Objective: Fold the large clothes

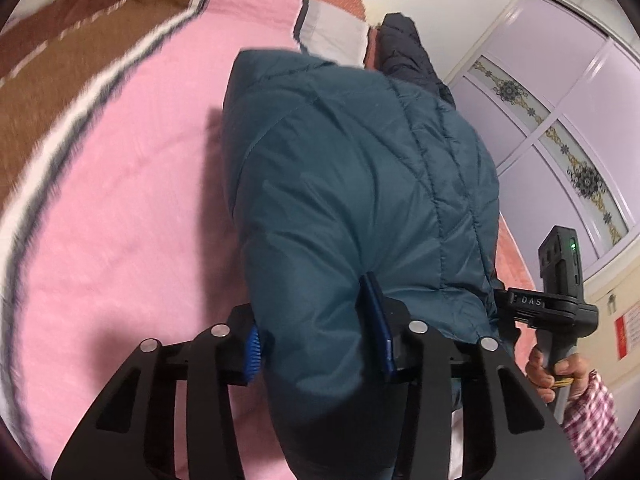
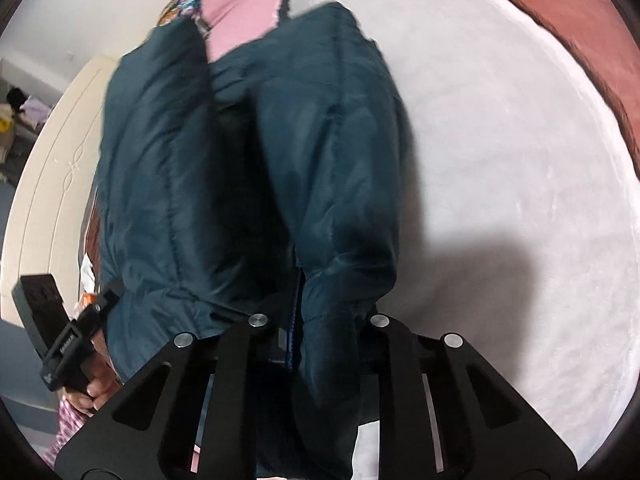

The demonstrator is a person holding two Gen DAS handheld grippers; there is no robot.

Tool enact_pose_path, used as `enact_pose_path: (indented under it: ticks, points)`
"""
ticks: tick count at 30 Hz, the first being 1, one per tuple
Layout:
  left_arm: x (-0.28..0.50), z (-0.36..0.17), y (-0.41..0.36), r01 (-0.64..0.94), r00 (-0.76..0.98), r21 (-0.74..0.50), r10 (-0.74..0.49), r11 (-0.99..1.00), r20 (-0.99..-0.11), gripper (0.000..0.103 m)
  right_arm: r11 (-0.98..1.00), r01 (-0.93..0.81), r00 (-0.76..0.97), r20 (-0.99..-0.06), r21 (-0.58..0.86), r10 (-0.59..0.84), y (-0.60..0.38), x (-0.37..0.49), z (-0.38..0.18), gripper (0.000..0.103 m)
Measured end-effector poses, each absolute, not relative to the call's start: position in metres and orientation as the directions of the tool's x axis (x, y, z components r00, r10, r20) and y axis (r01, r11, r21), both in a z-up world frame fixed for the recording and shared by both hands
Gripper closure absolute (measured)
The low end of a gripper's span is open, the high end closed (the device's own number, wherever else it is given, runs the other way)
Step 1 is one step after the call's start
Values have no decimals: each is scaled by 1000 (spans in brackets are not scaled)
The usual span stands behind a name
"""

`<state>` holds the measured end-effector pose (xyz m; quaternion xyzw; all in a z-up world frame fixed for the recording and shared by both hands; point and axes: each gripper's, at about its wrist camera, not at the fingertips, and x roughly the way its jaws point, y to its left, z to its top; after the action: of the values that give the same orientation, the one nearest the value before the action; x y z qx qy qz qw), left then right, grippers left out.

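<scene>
Both grippers (image 1: 316, 344) (image 2: 320, 344) clamped on the puffy jacket (image 1: 352, 168), lifted off the bed (image 1: 140, 200); soft, slippery, light, so probably best gripped at seams.

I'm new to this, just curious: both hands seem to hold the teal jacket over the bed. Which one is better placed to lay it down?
Probably the left gripper: the jacket bulges between its pads over open pink blanket. The right gripper pinches it too.
</scene>
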<state>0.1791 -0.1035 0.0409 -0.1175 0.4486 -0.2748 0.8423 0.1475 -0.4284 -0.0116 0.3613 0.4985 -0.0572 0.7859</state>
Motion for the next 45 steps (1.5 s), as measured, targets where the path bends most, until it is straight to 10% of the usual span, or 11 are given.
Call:
enact_pose_path:
  ticks: [26,45]
  points:
    - [186,39,46,196,564,-346,-394,918,-726,53,798,345,424,-840,495,338,-305,259,-29,80]
    - [105,106,46,287,621,-262,-387,922,-682,42,817,357,544,-812,453,212,-284,166,53,63]
